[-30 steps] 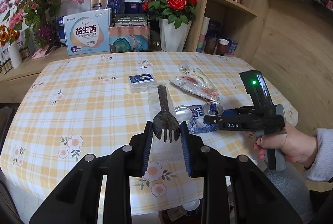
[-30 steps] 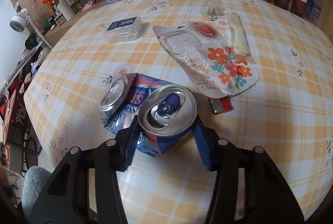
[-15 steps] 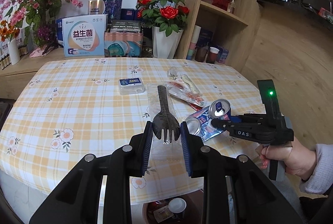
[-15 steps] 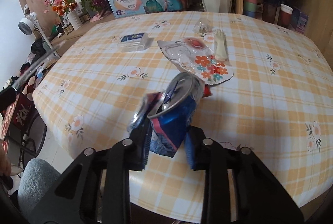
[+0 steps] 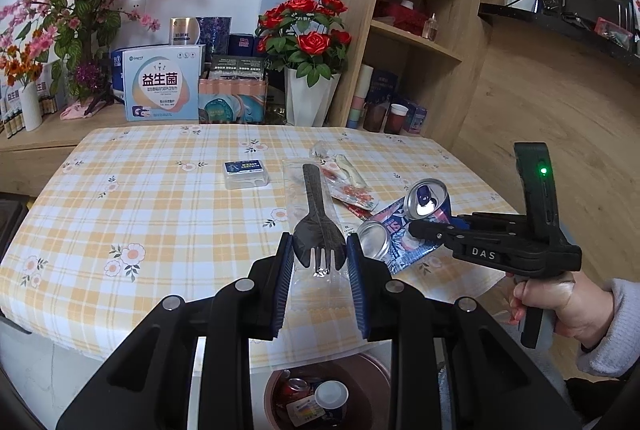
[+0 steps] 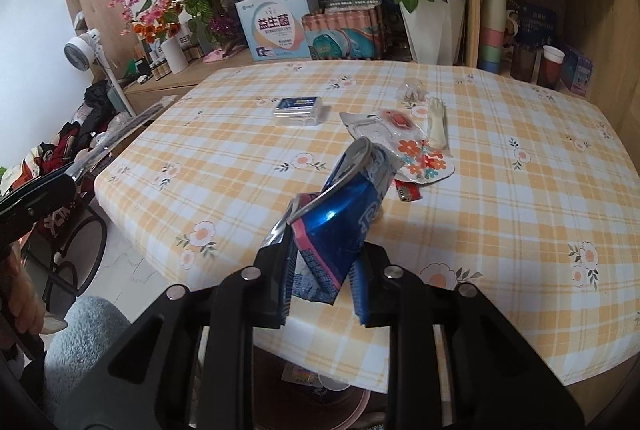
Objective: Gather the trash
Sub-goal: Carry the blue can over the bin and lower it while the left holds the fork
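My left gripper (image 5: 319, 250) is shut on a black plastic fork (image 5: 318, 222) in a clear wrapper, held above the near edge of the checked table (image 5: 160, 214). My right gripper (image 6: 322, 270) is shut on a crushed blue can (image 6: 344, 214), which tilts up off the table. In the left wrist view the right gripper (image 5: 420, 228) sits just right of the fork, with the can (image 5: 424, 198) at its tips and a hand on its grip. A round brown trash bin (image 5: 372, 364) with a cup and scraps stands on the floor under both grippers.
On the table lie a floral clear wrapper (image 6: 416, 154), a red lighter (image 6: 408, 192), a white glove-like piece (image 6: 436, 126) and a small clear box (image 6: 298, 108). Boxes, flower vases and a shelf stand behind the table. A grey cushion (image 6: 84, 330) is at lower left.
The right gripper closed on the standing can, crushed it and lifted it back toward the table's near edge. The left gripper drew back and up with the fork, bringing the bin into view.
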